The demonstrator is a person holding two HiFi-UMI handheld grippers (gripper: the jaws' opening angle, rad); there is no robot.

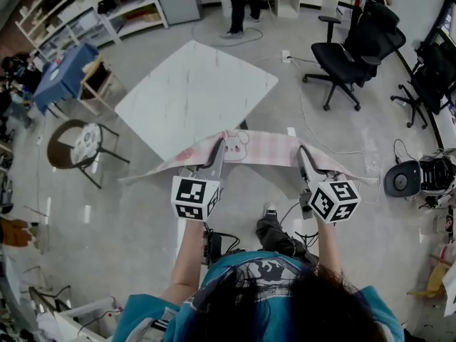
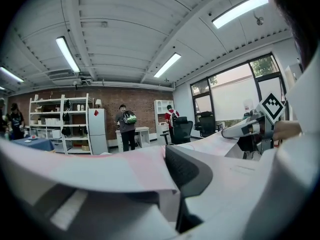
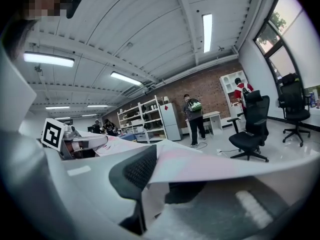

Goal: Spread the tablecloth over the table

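A pink checked tablecloth point(image 1: 263, 148) with a cartoon print hangs stretched in the air between my two grippers, just short of the near corner of the white marble table point(image 1: 192, 91). My left gripper point(image 1: 217, 155) is shut on the cloth's near edge toward its left end, and my right gripper point(image 1: 306, 159) is shut on it toward the right. In the left gripper view the tablecloth point(image 2: 115, 171) lies pinched between the jaws of my left gripper point(image 2: 172, 184). The right gripper view shows the tablecloth point(image 3: 210, 166) clamped the same way in my right gripper point(image 3: 150, 184). Both loose ends droop outward.
Black office chairs point(image 1: 353, 48) stand right of the table. A small table under a blue cover point(image 1: 64, 77) and a round chair point(image 1: 75, 148) are on the left. A person point(image 1: 242, 6) stands beyond the table near white shelves point(image 1: 92, 13). Cables run across the floor.
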